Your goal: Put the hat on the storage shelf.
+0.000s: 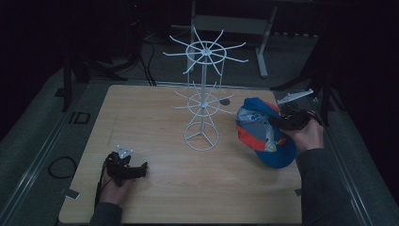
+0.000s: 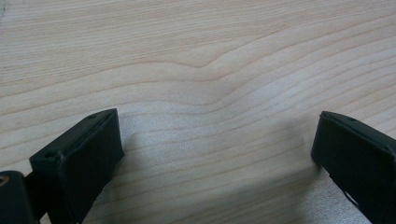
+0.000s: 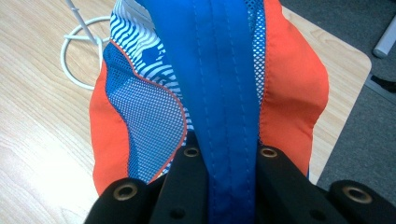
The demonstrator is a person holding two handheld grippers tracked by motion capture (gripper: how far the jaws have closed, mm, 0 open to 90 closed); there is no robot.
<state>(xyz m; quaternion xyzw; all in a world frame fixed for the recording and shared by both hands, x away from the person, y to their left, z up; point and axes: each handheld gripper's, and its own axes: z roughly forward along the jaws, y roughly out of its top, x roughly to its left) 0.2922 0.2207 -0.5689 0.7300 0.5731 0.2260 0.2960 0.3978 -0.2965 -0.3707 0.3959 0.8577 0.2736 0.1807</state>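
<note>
High view first: a pale wooden tabletop (image 1: 160,117) carries a white wire hanging stand with two tiers of radiating hooks (image 1: 203,94), standing a little beyond the middle. At the right edge the right gripper (image 1: 277,121) holds up a blue, orange and mesh baseball cap (image 1: 263,134), which hangs tilted, just right of the stand's ring base and not touching it. The stand lies to the left and slightly farther from the cap, with its lower hooks pointing toward it, so the right hand is by far the nearer one to the hooks. The left gripper (image 1: 141,169) rests low on the near left of the table, well apart from both.

Left gripper view: the two black jaws stand wide apart over bare wood grain (image 2: 205,70), holding nothing.

Right gripper view: the jaws are clamped on a stitched blue strip of the cap (image 3: 224,93), whose long axis runs straight away from them. Orange panels flank it, and the stand's ring base (image 3: 77,51) shows on the table beyond, up to the left.
</note>
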